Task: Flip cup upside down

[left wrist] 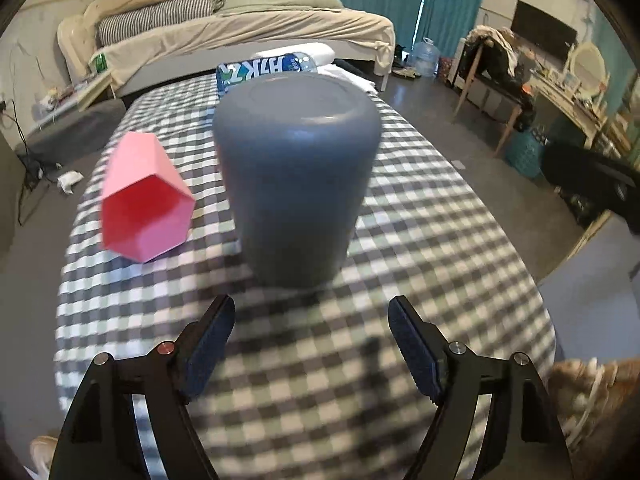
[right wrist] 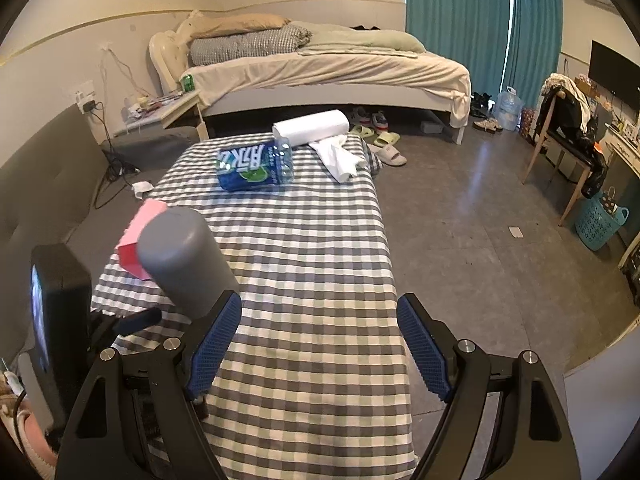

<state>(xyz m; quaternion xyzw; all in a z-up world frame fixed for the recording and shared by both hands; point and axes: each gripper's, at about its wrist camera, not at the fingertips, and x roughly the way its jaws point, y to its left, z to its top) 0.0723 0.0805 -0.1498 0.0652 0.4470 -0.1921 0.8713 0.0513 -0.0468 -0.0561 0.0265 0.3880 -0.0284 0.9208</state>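
The grey cup (left wrist: 296, 184) stands inverted at twelve o'clock of the left gripper (left wrist: 311, 336), whose jaws are held apart and should be backed straight off, while the right gripper (right wrist: 319, 340) is likewise held apart, clamped on nothing.

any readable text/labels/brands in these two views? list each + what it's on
"脉动" in large white characters, on the blue label of the clear plastic drink bottle lying on the checked tablecloth; it shows upside down in the left wrist view.
Small print on the same label: too small to read.
Grey upside-down cup, pink hexagonal cup, white paper roll: no text.
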